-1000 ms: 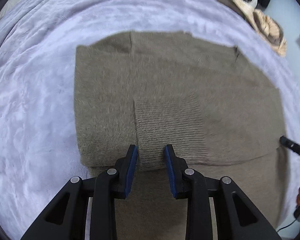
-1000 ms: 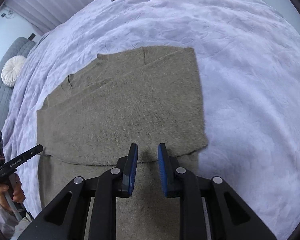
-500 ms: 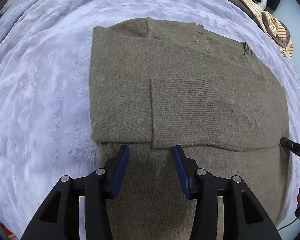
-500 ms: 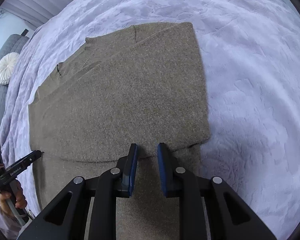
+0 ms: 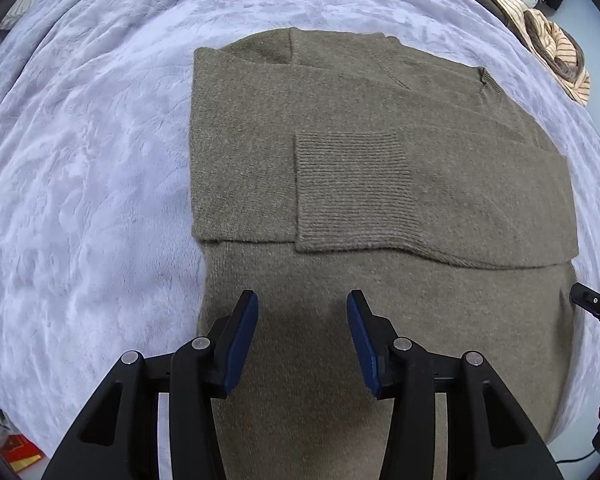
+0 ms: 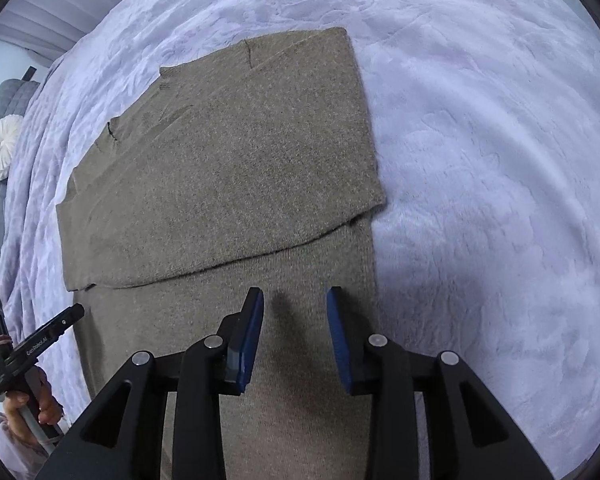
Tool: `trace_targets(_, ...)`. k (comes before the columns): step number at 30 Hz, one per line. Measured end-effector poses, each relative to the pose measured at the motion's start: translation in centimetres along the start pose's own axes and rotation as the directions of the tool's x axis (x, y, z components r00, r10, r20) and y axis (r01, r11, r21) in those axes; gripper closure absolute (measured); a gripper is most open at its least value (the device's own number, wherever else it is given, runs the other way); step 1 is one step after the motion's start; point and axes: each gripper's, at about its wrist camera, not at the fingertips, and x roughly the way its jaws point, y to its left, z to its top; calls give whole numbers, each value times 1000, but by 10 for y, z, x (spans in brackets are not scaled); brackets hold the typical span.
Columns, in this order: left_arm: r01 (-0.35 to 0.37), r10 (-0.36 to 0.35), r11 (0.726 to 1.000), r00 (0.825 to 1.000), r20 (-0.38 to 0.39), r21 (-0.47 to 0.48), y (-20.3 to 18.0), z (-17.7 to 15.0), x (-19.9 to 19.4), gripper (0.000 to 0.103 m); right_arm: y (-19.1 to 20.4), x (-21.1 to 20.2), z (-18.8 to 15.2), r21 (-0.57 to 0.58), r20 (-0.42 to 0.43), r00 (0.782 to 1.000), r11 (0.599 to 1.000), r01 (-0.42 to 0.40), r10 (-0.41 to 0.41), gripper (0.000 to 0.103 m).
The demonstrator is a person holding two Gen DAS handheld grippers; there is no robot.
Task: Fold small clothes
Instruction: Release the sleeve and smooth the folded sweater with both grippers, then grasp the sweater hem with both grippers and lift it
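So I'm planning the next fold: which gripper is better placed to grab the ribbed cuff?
Left. The ribbed cuff lies just ahead of the left gripper; the right gripper, jaws opening, doesn't see it.

Sweater point(image 5: 380, 184) on blanket point(image 5: 80, 200), clothes pile point(image 5: 548, 36) behind

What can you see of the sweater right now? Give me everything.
The sweater is an olive-brown knit, soft and slightly fuzzy, lying flat on a pale lilac blanket. Its far part is a doubled layer, with a ribbed cuff lying flat on top and a straight fold edge running across the middle. The near part is a single layer. Both grippers hover above that near part, gripping no fabric; the right gripper is opening.
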Motion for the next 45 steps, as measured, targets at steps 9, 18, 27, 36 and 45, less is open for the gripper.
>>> trace_targets(9,-46,44,998,999,33,54,-9,-17,-35,16,15,-14,-28,-8,-36,999,1000,7,-7,55)
trace_targets(18,-47,47,996,999,-5,78,-17,-36,-54,16,39,-25,-57,-31,-78,997,999,-27,24,54)
trace_targets(27,-50,50,991,999,8,123,-18,-52,-69,0,58,-40,-66,-53,-39,998,998,-44,42,29)
trace_targets(36,-61,67,994,996,-63,95,11,-80,-54,0,62,-40,-85,-97,-78,996,994,-53,45,25)
trace_targets(45,159,-133,985,951,-281,72,44,-146,-30,0,16,-25,-146,-78,-289,950,986,-147,119,25)
